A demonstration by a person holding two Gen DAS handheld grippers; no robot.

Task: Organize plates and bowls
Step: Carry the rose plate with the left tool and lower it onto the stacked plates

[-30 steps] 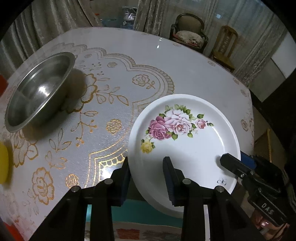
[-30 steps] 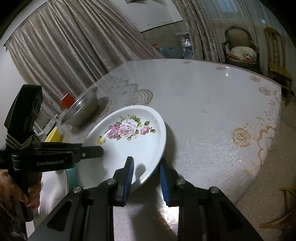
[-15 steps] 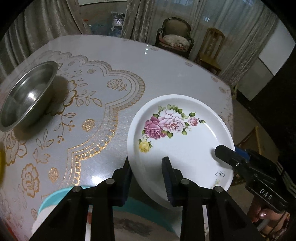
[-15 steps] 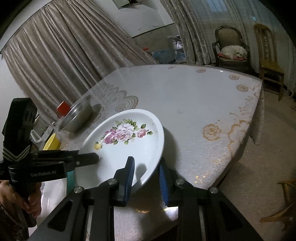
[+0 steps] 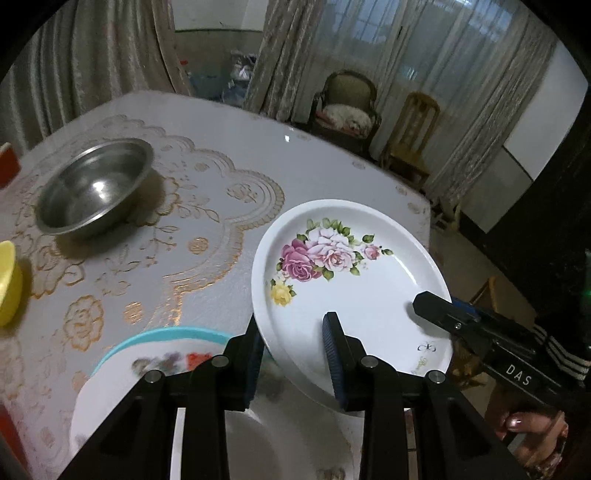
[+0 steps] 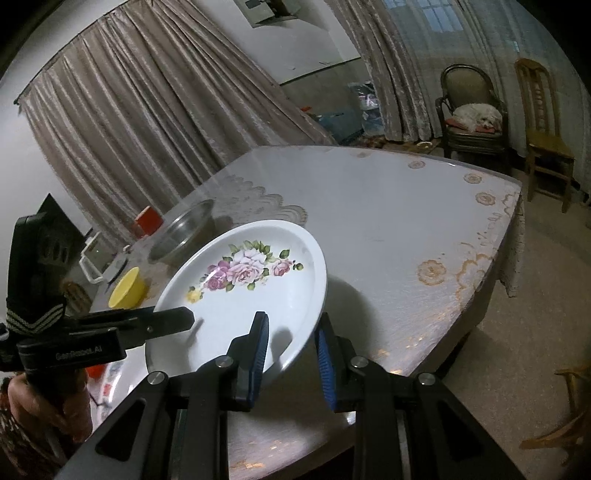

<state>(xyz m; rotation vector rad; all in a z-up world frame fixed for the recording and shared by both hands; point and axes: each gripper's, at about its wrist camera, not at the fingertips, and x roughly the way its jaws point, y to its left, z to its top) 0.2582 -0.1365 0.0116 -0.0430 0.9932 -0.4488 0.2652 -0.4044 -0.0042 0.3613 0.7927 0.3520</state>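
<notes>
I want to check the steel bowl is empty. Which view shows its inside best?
The left wrist view: it looks down into the steel bowl, showing a bare, shiny inside. The right wrist view sees the steel bowl only from the side, partly behind the flowered plate, its inside mostly hidden.

Dim indoor light, strong fisheye bending, dark corners.
Pale daylight comes through the window (image 5: 384,33) behind sheer curtains, beyond the table (image 5: 229,155). A small glare spot shines on its top; the steel bowl (image 5: 92,184) casts a soft shadow. The plate nearest the lens (image 5: 155,362) is blurred.
</notes>
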